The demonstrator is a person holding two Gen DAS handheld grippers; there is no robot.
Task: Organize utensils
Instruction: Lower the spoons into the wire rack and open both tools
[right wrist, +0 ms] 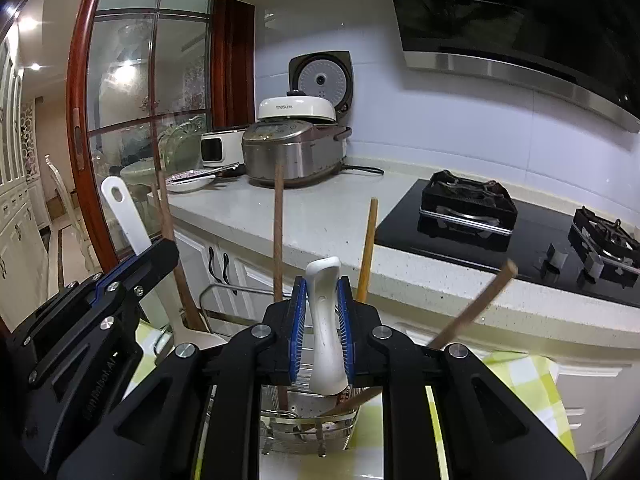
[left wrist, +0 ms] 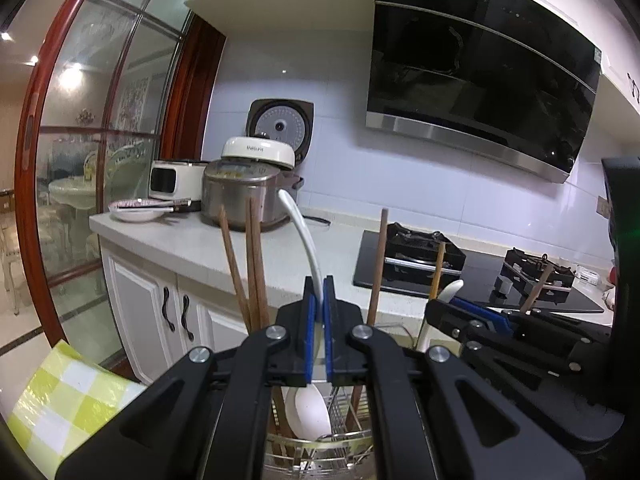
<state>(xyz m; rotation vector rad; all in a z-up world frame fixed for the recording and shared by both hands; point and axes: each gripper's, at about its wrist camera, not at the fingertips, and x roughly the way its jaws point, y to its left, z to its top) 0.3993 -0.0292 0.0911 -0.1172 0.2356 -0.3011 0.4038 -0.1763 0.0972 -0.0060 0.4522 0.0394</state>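
My left gripper [left wrist: 319,294] is shut on the thin handle of a white ladle [left wrist: 304,236]. The ladle's oval bowl [left wrist: 312,412] hangs inside a wire utensil basket [left wrist: 340,438] under the jaws. My right gripper [right wrist: 322,290] is shut on a thick white utensil handle [right wrist: 326,320] whose lower end reaches down into the same basket [right wrist: 280,434]. Several brown chopsticks [left wrist: 252,264] [right wrist: 278,232] stand or lean in the basket. Each view shows the other gripper beside it: the right gripper [left wrist: 452,304] and the left gripper [right wrist: 160,250] with its ladle [right wrist: 124,212].
A green-and-white checked cloth [left wrist: 60,400] [right wrist: 520,372] lies under the basket. Behind it runs a pale counter [left wrist: 192,240] with an open rice cooker [right wrist: 296,152], a plate [right wrist: 188,180] and a black gas hob [right wrist: 468,208]. A range hood [left wrist: 480,80] hangs above, and a red-framed glass door [left wrist: 80,160] stands left.
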